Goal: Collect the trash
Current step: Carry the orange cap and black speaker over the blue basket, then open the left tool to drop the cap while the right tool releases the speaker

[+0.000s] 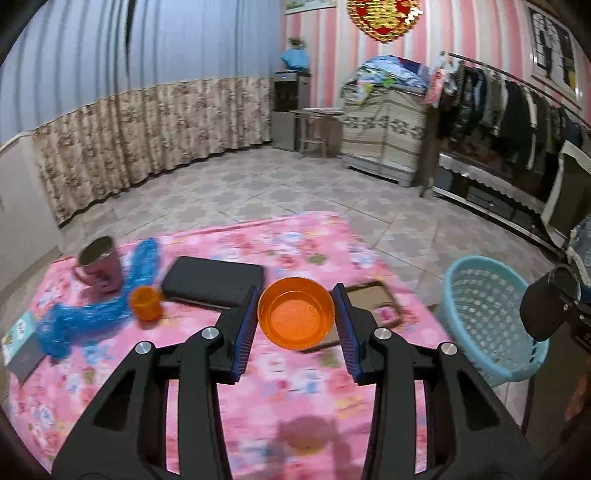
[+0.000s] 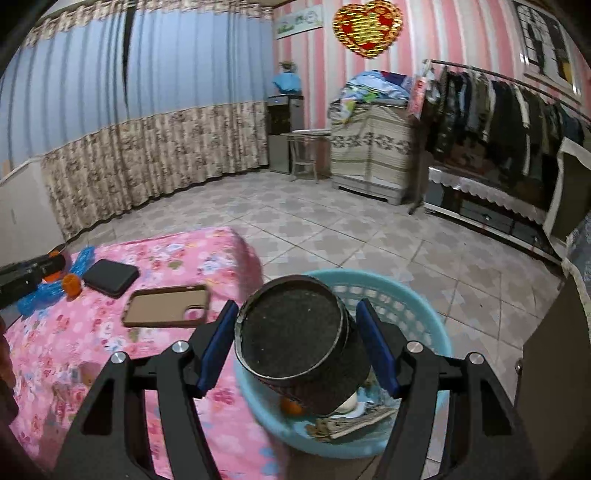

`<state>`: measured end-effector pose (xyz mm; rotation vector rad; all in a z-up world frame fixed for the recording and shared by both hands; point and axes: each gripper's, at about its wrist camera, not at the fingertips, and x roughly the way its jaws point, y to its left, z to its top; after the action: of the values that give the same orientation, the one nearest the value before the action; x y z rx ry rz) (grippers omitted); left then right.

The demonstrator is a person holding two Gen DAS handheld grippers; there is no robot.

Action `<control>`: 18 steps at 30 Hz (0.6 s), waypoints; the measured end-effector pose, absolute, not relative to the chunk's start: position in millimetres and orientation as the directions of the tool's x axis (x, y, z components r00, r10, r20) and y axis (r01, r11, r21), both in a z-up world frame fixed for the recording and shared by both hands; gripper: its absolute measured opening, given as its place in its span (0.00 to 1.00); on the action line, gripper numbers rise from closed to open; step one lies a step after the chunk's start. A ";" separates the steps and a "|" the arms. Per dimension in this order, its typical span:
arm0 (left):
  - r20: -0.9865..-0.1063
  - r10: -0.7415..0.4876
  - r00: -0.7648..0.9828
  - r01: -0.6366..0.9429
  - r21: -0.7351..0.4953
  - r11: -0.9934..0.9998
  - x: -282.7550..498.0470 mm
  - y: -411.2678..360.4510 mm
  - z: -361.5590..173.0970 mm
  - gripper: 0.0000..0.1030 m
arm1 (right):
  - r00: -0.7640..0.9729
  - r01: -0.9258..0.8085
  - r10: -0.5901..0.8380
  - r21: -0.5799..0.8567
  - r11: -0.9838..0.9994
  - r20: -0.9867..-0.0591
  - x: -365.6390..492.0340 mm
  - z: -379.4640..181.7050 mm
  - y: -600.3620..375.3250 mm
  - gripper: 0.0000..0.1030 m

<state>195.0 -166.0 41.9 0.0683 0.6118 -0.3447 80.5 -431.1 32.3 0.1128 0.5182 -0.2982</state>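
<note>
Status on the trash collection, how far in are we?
Partly done: the light blue plastic basket already holds paper scraps. In hand: right tongs grip a black cylindrical tub above it; left tongs grip an orange plastic bowl. Left on the pink cloth: small orange cup, blue tinsel.

Both wrist views were evenly and fairly brightly lit, with cool light through the blue curtain (image 1: 147, 48). Strong fisheye bending curved the walls and clothes rail; dark vignette filled the corners. Motion blur smeared the pink floral cloth (image 1: 288, 398) and the light blue basket (image 1: 491, 317) in the left view. A soft shadow lay on the cloth below the orange cup (image 1: 296, 312). The gold heart ornament (image 2: 367, 27) showed glittering glare and banding. Small glints sat on the gripper bolts
</note>
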 end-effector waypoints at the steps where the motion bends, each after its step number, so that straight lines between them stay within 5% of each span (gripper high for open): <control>1: -0.574 -0.311 0.757 0.352 -0.042 0.935 194.0 -176.4 39.6 0.38 | 0.825 0.316 -0.259 0.030 0.948 -0.503 79.4 31.8 -433.6 0.63; 18: -0.569 -0.483 0.665 0.574 -0.023 0.818 182.8 -327.3 17.4 0.38 | 0.787 0.417 -0.336 0.045 0.908 -0.518 76.2 11.5 -503.7 0.63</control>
<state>182.8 -327.3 17.4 0.1635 0.5933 -0.5999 76.2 -503.7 11.5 0.1607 0.5262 -0.4080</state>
